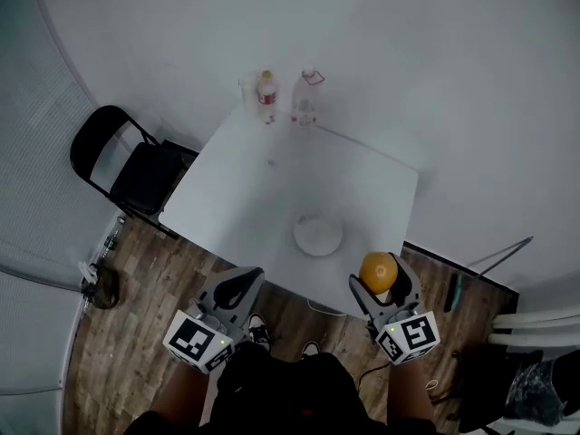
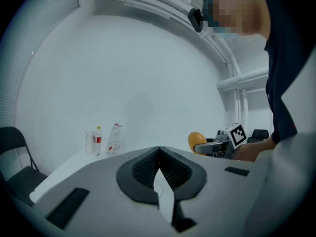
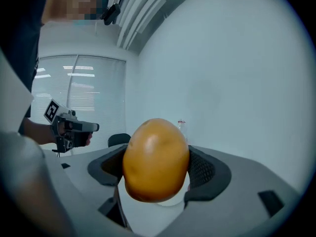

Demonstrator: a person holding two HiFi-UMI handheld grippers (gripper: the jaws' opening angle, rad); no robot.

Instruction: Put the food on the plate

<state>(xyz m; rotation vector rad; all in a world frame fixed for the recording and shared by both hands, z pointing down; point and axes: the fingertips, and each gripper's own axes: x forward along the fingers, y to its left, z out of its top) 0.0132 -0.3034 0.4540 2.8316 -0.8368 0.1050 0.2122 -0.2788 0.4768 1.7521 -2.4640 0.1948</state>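
Note:
A round orange-yellow piece of food (image 1: 378, 270) is held between the jaws of my right gripper (image 1: 381, 276), just off the near right edge of the white table (image 1: 272, 198). In the right gripper view the food (image 3: 155, 159) fills the gap of that gripper (image 3: 157, 168). A small white plate (image 1: 317, 236) lies near the table's front edge, left of and beyond the food. My left gripper (image 1: 237, 290) hovers over the floor by the near edge with its jaws together and nothing in them (image 2: 159, 154). From the left gripper view, the food (image 2: 196, 141) shows at the right.
Two plastic bottles (image 1: 265, 93) (image 1: 305, 93) and a clear cup (image 1: 246, 89) stand at the table's far corner. A black folding chair (image 1: 127, 166) sits left of the table. Wood floor lies below, with dark items at the right (image 1: 535, 388).

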